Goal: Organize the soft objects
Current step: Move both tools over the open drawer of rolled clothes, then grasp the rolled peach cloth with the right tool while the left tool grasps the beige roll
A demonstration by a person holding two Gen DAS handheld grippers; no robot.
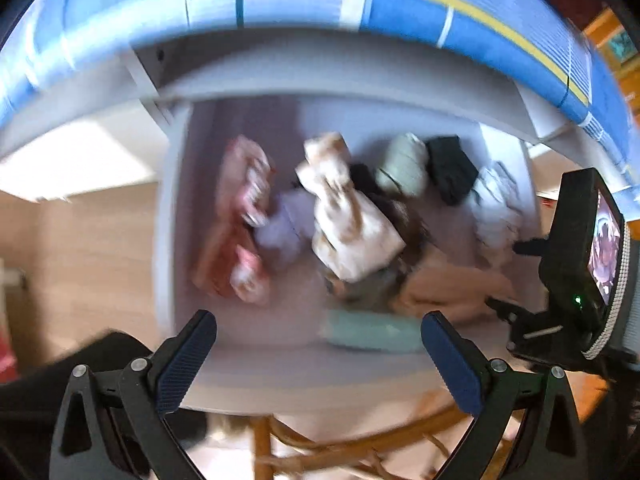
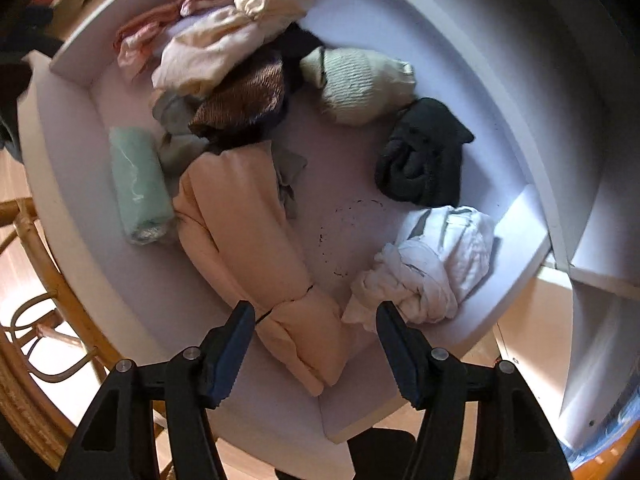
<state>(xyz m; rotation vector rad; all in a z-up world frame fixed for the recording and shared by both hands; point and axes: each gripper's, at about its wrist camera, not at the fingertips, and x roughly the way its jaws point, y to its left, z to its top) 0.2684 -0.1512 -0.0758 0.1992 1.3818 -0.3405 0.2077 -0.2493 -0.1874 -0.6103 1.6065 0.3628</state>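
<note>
An open white drawer holds several soft clothes. A long peach roll lies toward the front, a mint green roll at its left. A brown piece and a cream bundle sit behind, with pink cloth at the back left. A pale green knit, a black bundle and a white bundle lie on the right. My right gripper is open above the peach roll's near end. My left gripper is open above the drawer; that view is blurred.
A rattan chair stands left of the drawer. The white cabinet frame rises at the right. Wooden floor lies beside the drawer. The right gripper's body shows at the right edge of the left wrist view.
</note>
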